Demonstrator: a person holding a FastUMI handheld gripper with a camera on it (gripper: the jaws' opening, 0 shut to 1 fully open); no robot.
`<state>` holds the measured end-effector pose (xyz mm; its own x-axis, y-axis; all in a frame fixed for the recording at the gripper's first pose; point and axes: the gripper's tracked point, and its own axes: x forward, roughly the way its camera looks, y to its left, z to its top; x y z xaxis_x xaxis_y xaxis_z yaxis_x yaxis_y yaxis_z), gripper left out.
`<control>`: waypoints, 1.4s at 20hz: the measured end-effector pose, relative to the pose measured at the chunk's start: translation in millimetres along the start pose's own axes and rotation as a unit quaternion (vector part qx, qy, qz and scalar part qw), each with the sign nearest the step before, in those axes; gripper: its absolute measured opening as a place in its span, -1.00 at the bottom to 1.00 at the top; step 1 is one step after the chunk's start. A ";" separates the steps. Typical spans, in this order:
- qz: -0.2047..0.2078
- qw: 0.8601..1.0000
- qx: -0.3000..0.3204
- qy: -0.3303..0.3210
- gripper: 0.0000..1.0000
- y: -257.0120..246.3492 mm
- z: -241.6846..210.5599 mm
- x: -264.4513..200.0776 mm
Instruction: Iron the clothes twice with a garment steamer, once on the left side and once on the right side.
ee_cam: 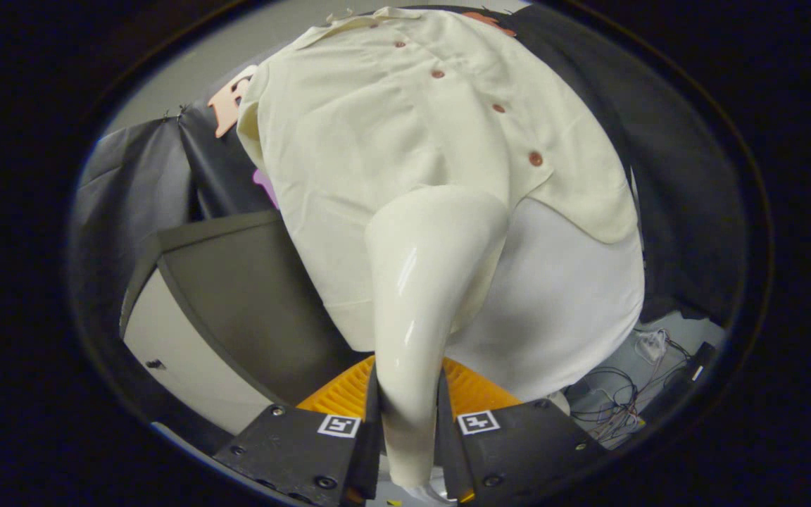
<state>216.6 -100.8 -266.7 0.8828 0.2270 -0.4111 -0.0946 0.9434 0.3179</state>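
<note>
Here the gripper [409, 429] is clamped on the steamer [426, 282], whose head rests against the shirt [377, 141] just ahead. The glossy handle could twist or slip, dragging the cloth.

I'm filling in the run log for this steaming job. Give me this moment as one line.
gripper: shut on steamer handle | steamer: head against shirt | shirt: cream, buttoned, hanging in front of booth wall | stage: steaming in progress

Steamer [425, 296] head hides part of the shirt [349, 141] front behind it. Gripper [409, 422] fingers clamp the steamer handle, covering its sides; handle's bottom end cut off. Cables [610, 401] right of steamer too tangled to tell apart.
</note>
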 end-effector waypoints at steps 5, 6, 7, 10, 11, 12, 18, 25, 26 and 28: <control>-0.036 0.998 -0.006 -0.046 -0.29 -20.7 83.3 -30.3; -0.041 0.997 -0.010 -0.058 -0.28 -22.8 102.3 -36.5; -0.046 0.996 -0.014 -0.071 -0.28 -24.4 120.9 -44.6; -0.052 0.994 -0.029 -0.097 -0.29 -20.6 174.2 -57.7; -0.055 0.992 -0.032 -0.106 -0.29 -22.0 190.0 -60.5; -0.059 0.991 -0.033 -0.113 -0.29 -22.9 204.7 -62.5; -0.086 0.983 -0.047 -0.153 -0.29 -21.6 287.0 -54.2; -0.080 0.977 -0.049 -0.194 -0.29 -15.6 349.3 -31.2; -0.074 0.974 -0.052 -0.205 -0.29 -11.0 363.7 -29.8; -0.063 0.972 -0.055 -0.218 -0.29 -2.4 384.7 -25.2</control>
<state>371.6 -201.7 71.5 0.9995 0.0067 -0.0322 -0.0006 0.9827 0.1851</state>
